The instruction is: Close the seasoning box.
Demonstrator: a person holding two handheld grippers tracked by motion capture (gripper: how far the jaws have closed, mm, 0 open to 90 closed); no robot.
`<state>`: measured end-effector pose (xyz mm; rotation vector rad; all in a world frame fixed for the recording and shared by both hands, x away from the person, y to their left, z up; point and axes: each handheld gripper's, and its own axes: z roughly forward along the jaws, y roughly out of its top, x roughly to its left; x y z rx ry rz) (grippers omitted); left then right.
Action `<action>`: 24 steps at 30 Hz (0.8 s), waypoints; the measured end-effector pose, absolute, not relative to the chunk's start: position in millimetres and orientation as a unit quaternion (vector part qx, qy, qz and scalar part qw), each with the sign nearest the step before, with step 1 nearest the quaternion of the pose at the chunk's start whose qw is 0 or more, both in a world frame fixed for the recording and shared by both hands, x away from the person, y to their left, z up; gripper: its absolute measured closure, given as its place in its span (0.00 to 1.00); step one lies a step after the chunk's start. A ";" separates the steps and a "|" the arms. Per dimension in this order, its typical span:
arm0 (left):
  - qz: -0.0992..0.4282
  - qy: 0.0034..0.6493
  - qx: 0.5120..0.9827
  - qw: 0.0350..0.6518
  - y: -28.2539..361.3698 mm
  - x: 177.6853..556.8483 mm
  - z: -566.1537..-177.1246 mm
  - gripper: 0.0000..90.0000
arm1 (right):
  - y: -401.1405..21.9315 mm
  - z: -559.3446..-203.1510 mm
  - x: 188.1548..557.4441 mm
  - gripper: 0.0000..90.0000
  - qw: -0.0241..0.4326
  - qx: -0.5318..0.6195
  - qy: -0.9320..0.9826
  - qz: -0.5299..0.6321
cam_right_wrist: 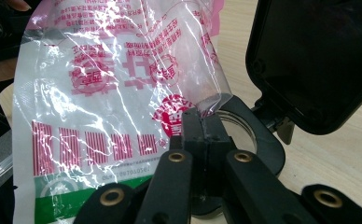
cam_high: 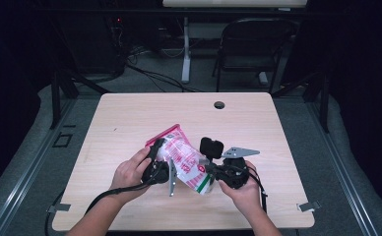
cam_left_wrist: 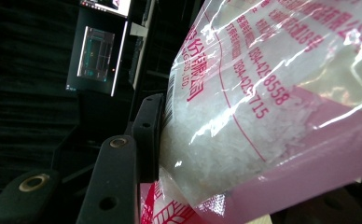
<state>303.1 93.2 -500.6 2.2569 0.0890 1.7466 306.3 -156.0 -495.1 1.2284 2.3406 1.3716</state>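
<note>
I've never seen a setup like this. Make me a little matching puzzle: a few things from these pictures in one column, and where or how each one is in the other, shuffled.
Things:
1. left claw
2. right claw
3. plastic bag
4. round hole

States or places:
A. in the tabletop, near the far edge
B. held up between both claws, printed in pink, with white grains inside
C. pinching a clear corner of the bag, jaws together
D. pressing on the bag's full part, jaws apart

Pairs: 1-D, 2-C, 3-B, 4-A
</note>
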 end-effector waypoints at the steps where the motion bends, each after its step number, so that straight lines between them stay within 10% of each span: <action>1: 0.604 0.032 0.783 0.143 92.7 302.8 -500.6 0.67 | -156.1 -495.5 306.5 1.00 0.081 0.411 0.784 0.458; 24: 0.608 0.017 0.783 0.130 89.2 302.0 -496.4 0.68 | -156.8 -497.3 307.8 1.00 0.081 0.413 0.787 0.451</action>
